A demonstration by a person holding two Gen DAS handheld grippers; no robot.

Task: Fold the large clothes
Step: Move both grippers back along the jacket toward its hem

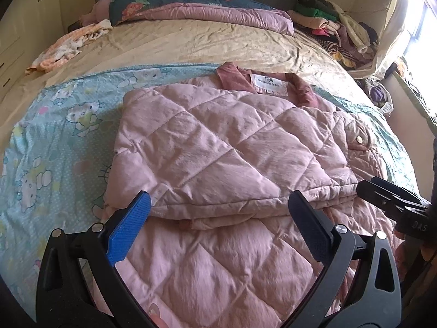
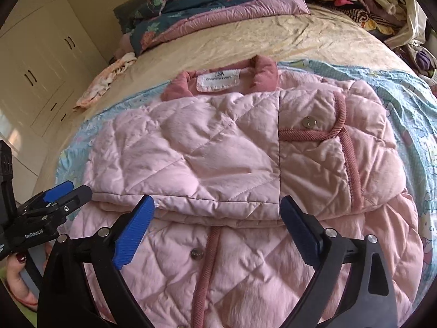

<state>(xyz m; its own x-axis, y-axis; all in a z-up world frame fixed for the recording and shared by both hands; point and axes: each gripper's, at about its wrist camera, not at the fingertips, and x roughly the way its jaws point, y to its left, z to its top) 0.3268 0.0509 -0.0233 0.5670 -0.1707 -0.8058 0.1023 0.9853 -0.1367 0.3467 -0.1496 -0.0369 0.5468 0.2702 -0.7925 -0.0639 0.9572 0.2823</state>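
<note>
Pink quilted jacket (image 2: pixel 218 150) lies part-folded on my cartoon sheet (image 1: pixel 54 125), collar at twelve o'clock; puffy, soft, slippery. Both my left gripper (image 1: pixel 218 218) and right gripper (image 2: pixel 215 221) gape wide, empty; I'd pinch the hem at six

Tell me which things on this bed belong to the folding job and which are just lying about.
Part of the job:
- pink quilted jacket, partly folded
- cartoon-print sheet under it
- left hand-held gripper and right hand-held gripper, both open and empty

Just lying about:
- floral quilt
- heap of clothes
- peach-and-white cloth
- wardrobe
</note>
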